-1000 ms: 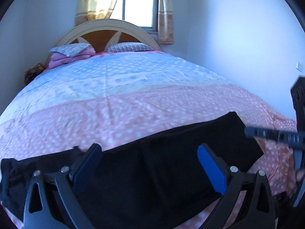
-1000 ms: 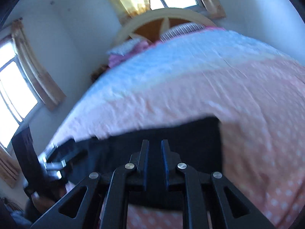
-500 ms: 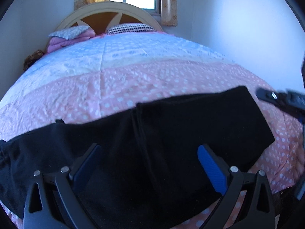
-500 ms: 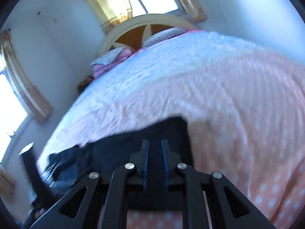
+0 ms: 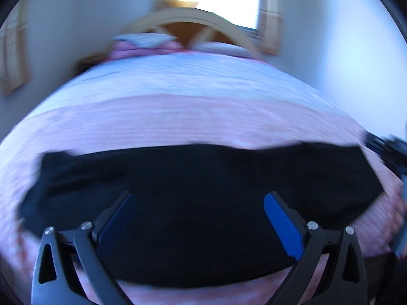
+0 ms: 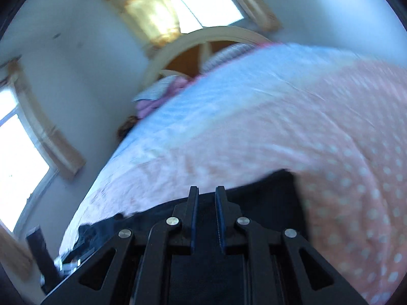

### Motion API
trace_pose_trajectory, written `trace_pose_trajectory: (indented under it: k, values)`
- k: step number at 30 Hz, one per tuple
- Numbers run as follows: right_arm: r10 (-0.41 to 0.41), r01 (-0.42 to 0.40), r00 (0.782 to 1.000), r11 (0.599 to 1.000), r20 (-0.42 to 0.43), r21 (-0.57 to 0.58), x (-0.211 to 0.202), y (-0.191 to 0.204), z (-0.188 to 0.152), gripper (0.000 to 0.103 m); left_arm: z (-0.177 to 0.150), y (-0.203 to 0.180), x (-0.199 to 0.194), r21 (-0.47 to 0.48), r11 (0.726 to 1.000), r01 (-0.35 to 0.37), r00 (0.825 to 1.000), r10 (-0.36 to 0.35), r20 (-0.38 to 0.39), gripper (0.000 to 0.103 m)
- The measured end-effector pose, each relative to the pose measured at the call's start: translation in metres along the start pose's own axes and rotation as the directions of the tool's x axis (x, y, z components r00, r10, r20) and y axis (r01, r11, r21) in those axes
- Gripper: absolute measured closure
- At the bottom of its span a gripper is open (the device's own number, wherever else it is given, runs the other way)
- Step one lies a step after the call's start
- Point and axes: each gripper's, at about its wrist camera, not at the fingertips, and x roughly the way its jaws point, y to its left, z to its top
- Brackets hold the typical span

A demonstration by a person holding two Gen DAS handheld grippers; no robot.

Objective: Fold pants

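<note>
Closest to me, my left gripper (image 5: 198, 218) has its blue fingers (image 5: 282, 226) spread wide with nothing between them, and the black pants (image 5: 203, 193) lie directly beneath and ahead of that gap, flat on the bed (image 5: 178, 117). The garment's long axis runs crosswise to these fingers, reaching well past the left finger on one side and past the right finger on the other, where its end nearly meets the dark blur of the other tool at the frame edge. On my right gripper (image 6: 206, 200) the fingers are drawn almost together; dark cloth sits under and between the tips, so I judge they are pinching the pants (image 6: 267, 203), though blur keeps me from being certain. From this side the cloth runs away to the left of the fingers, with its squared end just to their right. Beyond the far edge of the pants, forward of both pairs of fingers, the pink dotted cover gives way to a blue band, then pillows (image 5: 142, 43) and a curved headboard (image 6: 203, 43) under a window (image 6: 203, 7). As I read it, the coming fold turns on carrying the right-hand end along that crosswise axis toward the left, and the right gripper is the nearer to that end.
</note>
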Motion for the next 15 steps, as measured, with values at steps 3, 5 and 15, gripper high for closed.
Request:
trace_pose_trajectory:
  k: [3,5,15]
  values:
    - [0.086,-0.09,0.995,0.993,-0.056,-0.072,0.015,0.056,-0.024,0.088,-0.007,0.07,-0.016,-0.166,0.972,-0.164,0.986,0.166,-0.003,0.0]
    - [0.165,-0.178,0.978,0.978,-0.129,-0.104,0.035,0.092,-0.042,0.088,-0.014,0.107,-0.026,-0.291,0.935,-0.2,0.979,0.203,-0.02,0.0]
    - [0.075,-0.153,0.95,0.958,-0.304,-0.243,0.101,0.159,-0.116,0.088,-0.044,0.165,-0.019,-0.598,0.795,-0.1,0.995,0.092,-0.043,0.0]
